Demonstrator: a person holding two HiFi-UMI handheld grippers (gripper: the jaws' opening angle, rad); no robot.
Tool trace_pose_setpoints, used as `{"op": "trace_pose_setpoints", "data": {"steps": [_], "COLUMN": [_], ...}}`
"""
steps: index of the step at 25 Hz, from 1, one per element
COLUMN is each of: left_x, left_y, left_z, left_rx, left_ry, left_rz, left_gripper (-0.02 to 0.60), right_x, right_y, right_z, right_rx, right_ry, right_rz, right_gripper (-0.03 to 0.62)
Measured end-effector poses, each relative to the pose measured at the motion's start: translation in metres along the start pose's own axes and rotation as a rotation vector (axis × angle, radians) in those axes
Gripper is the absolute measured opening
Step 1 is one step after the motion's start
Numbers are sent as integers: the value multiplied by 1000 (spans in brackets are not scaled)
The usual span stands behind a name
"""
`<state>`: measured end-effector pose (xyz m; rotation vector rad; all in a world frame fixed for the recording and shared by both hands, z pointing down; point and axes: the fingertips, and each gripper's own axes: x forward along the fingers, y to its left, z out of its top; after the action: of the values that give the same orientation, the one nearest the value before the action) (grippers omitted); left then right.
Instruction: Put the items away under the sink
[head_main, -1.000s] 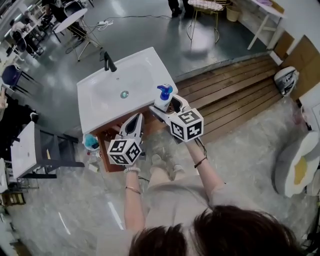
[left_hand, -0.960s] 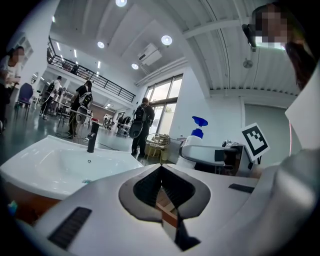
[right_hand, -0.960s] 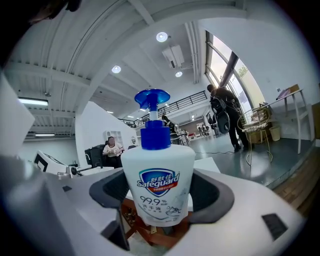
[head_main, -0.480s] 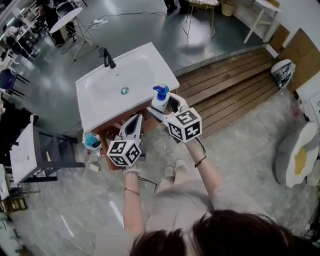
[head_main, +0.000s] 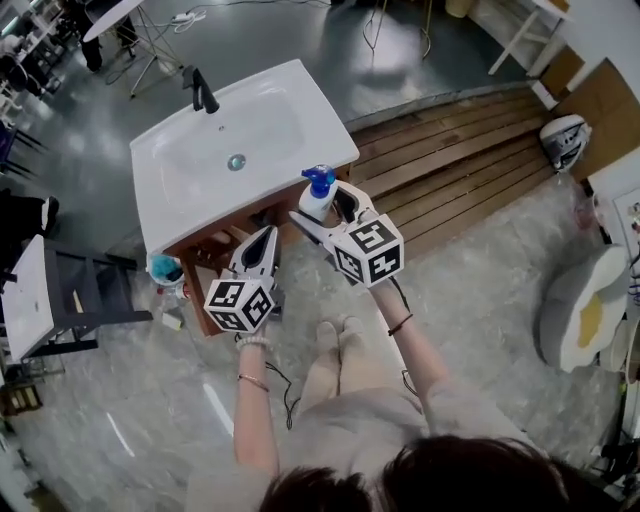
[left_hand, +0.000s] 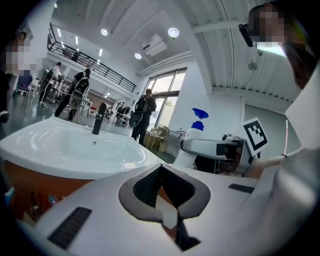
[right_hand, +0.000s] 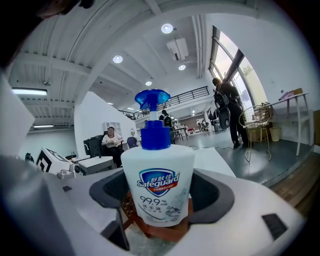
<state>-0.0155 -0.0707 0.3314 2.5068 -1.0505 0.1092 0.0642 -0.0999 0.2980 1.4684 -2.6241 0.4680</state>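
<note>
A white soap bottle (head_main: 317, 200) with a blue pump stands upright between the jaws of my right gripper (head_main: 320, 214), which is shut on it; its label fills the right gripper view (right_hand: 157, 187). It hangs just in front of the white sink's (head_main: 330, 140) front right corner, over the open wooden cabinet (head_main: 212, 246) below. My left gripper (head_main: 261, 243) is shut and holds nothing, pointing at the cabinet front. In the left gripper view the basin (left_hand: 65, 145) lies to the left and the bottle (left_hand: 194, 140) shows to the right.
A black faucet (head_main: 200, 90) stands at the sink's far edge. A teal item (head_main: 165, 268) and a small object (head_main: 172, 320) sit by the cabinet's left side. Wooden decking (head_main: 450, 150) runs to the right. The person's feet (head_main: 336, 336) stand close behind the grippers.
The bottle in my right gripper has come off the sink's corner and now sits a little lower, in front of its edge. The left gripper has barely moved.
</note>
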Motion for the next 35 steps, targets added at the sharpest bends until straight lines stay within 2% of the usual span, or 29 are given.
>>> {"op": "trace_pose_setpoints", "data": {"steps": [8, 13, 16, 27, 35], "left_x": [25, 31, 38, 58, 74], "left_y": [13, 24, 38, 87, 109], "left_z": [-24, -59, -77, -160, -203], "left_rx": [-9, -14, -20, -20, -2], "left_ry": [13, 53, 32, 38, 51], "left_rz": [25, 52, 73, 129, 132], "left_gripper": [2, 3, 2, 2, 3], "right_x": [16, 22, 29, 57, 89], "right_y": [-10, -17, -22, -38, -56], "right_z": [-30, -64, -83, -184, -242], "right_rx": [-5, 1, -12, 19, 7], "right_ry": [20, 39, 42, 54, 79], "right_rz": [50, 69, 83, 85, 86], "right_gripper": [365, 365, 365, 365, 365]}}
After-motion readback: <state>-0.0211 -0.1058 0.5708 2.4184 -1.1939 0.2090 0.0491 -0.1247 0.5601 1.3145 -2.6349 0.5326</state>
